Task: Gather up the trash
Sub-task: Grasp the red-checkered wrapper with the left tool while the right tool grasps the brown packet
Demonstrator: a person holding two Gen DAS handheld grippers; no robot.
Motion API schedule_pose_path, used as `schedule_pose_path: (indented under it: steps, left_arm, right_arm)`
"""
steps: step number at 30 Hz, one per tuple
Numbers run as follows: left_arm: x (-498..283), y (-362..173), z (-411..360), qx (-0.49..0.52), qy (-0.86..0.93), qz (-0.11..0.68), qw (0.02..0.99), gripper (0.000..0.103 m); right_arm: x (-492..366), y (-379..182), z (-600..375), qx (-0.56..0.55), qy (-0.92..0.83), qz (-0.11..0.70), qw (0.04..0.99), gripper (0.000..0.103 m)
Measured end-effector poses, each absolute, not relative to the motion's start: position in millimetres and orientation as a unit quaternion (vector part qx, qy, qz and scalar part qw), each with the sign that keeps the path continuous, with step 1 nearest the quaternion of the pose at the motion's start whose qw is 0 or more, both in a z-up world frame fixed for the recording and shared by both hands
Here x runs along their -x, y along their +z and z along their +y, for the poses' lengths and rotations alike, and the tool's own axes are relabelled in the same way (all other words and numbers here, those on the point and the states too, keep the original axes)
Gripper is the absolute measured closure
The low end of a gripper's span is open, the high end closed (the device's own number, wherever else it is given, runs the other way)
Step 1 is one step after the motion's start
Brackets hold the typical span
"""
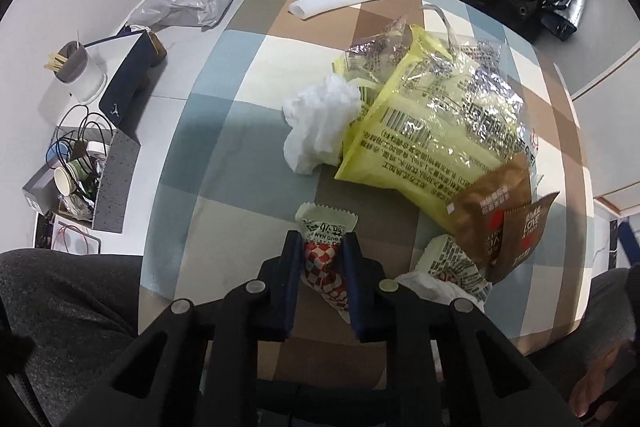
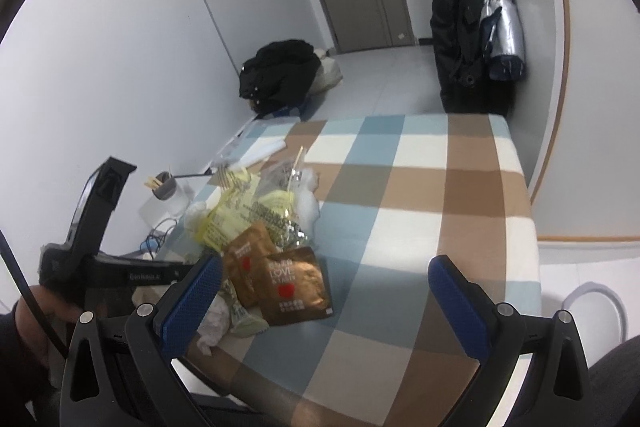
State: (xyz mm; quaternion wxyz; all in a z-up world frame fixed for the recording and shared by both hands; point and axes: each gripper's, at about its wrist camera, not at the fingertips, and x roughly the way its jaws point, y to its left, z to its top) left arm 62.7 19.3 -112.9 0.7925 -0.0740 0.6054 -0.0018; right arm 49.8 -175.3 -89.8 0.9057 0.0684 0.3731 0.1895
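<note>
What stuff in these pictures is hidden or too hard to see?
- Left wrist view: the lower part of the red-checked wrapper is covered by the left gripper shut on it.
- Left wrist view: part of the green-printed wrapper lies under the brown sachets.
- Right wrist view: the yellow snack bag print is blurred, unreadable.
- Right wrist view: the crumpled tissue is partly behind the open right gripper finger.

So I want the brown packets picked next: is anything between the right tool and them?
Nothing visible. The right tool is open, and the brown packets lie on top of the pile, uncovered, near its left finger.
</note>
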Motion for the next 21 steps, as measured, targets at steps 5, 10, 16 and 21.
schedule_pose_path:
  steps: [5,10,16,21]
  left_arm:
    - [-65,-111,20,0.08,-0.002,0.593,0.801,0.087]
    - [-62,-97,19,0.076,-0.008,0.564,0.822,0.087]
    - [-60,-87,23,0.076,-0.019,0.535,0.841,0.087]
    - [-61,-85,31,0.084,-0.023,0.524,0.847,0.087]
  right_arm:
    - [-51,-97,-177,-0.069,0.184,0.396,0.897,0.005]
    - [-54,-103,-177,-0.067,0.185,0.416,0.888,0.018]
    - [-61,-110,-170,-0.058,0.176,0.445,0.876,0.024]
    - [-63,-112,-160,-0.044,0.178,0.455,0.872,0.024]
